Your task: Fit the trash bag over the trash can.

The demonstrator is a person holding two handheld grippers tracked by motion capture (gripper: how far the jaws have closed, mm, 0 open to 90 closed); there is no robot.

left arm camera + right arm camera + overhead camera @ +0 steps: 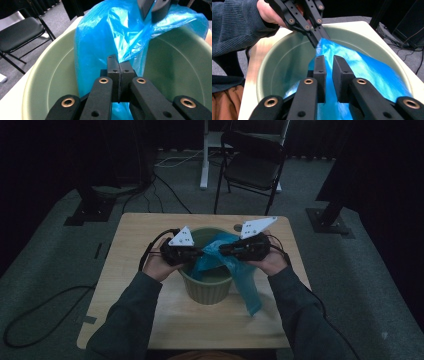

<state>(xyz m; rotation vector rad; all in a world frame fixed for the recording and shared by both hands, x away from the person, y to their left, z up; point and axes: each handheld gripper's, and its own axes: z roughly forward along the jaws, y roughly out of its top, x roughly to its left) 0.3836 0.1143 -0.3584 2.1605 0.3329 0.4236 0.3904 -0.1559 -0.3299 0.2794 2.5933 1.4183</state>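
A pale green bin [207, 290] stands in the middle of the wooden table [135, 240]. A blue plastic bag [248, 287] lies partly inside it and hangs over its front right rim onto the table. My left gripper [119, 62] is over the bin's left side, shut on a gathered fold of the bag [100, 45]. My right gripper [329, 60] comes in from the right over the bin [287, 62], jaws a little apart, with bag film [362, 67] between them and no pad pressing on it. The two grippers' tips nearly meet above the bin's middle.
A black folding chair [252, 165] stands beyond the table's far edge, beside a white stand leg [204, 170]. A small dark round thing [238, 227] lies near the table's far edge. Cables [35, 315] run over the grey carpet at the left.
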